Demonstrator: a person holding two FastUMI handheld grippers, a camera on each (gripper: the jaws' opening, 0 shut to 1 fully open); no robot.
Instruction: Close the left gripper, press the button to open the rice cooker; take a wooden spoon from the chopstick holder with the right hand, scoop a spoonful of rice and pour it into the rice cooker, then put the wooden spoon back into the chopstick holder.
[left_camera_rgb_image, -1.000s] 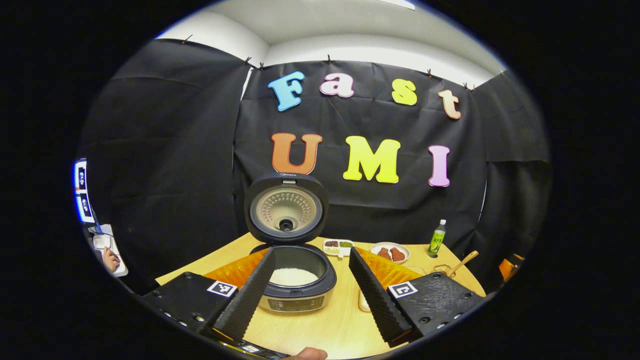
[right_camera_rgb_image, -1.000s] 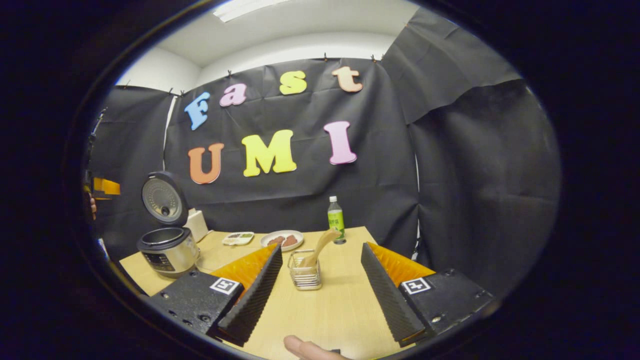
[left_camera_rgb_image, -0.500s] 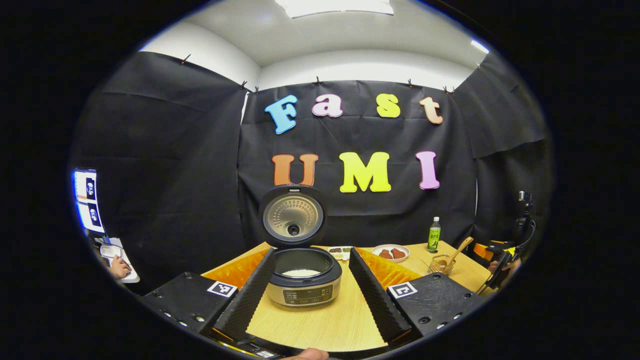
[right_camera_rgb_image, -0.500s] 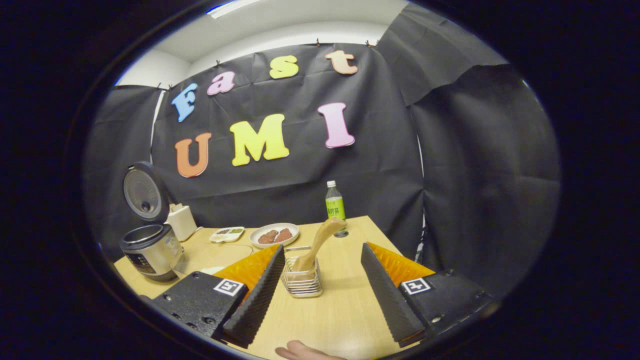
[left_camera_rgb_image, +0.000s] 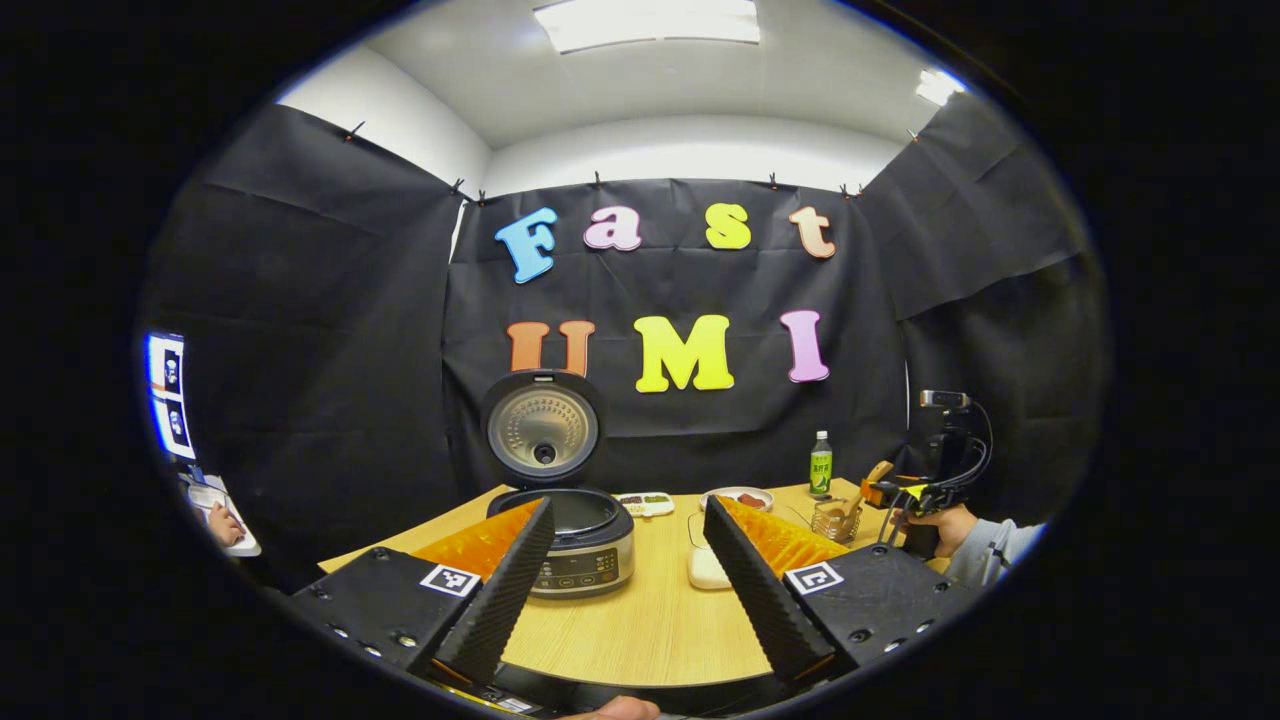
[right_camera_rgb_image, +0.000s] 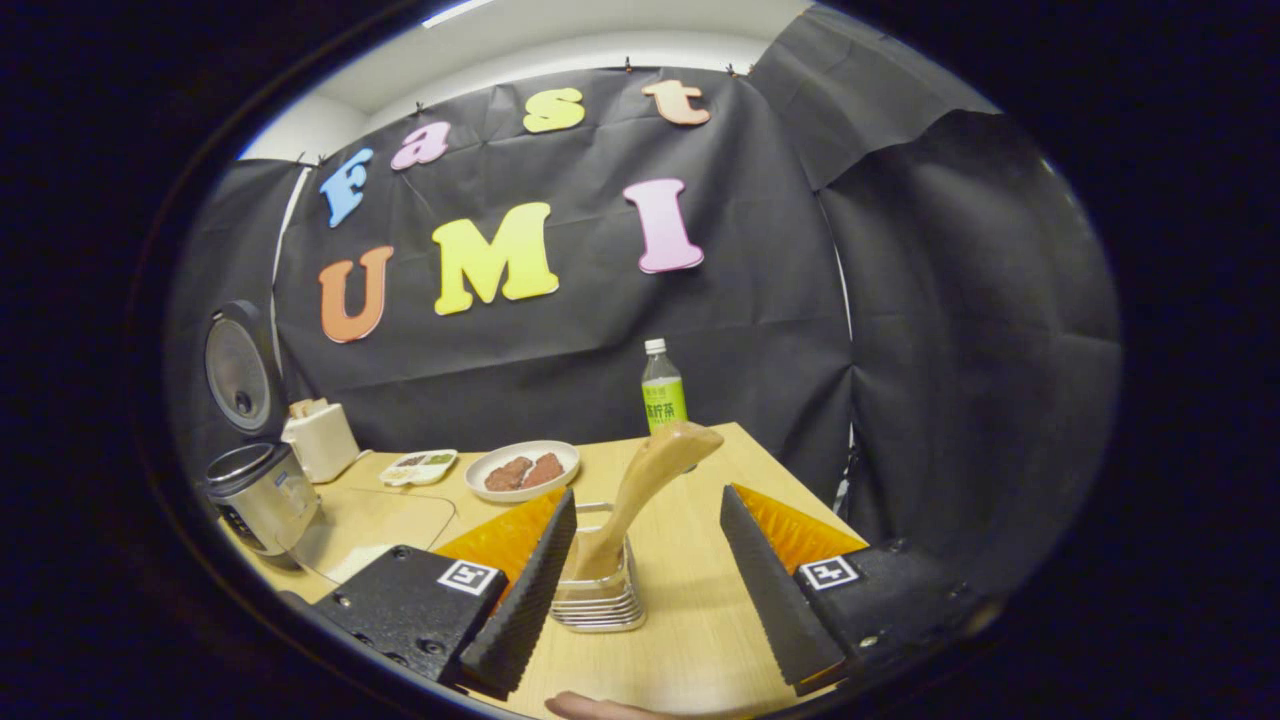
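The rice cooker (left_camera_rgb_image: 560, 535) stands lid-up at lower centre of the left gripper view, just beyond the left gripper (left_camera_rgb_image: 628, 575), whose fingers are spread wide over the wooden table (left_camera_rgb_image: 650, 630). In the right gripper view, the right gripper (right_camera_rgb_image: 640, 570) is likewise spread, its fingers flanking the wire chopstick holder (right_camera_rgb_image: 598, 598) at bottom centre, where the wooden spoon (right_camera_rgb_image: 645, 480) leans, handle tilted up and right, untouched. A green bottle (right_camera_rgb_image: 663, 390) stands behind, near a plate (right_camera_rgb_image: 522, 470).
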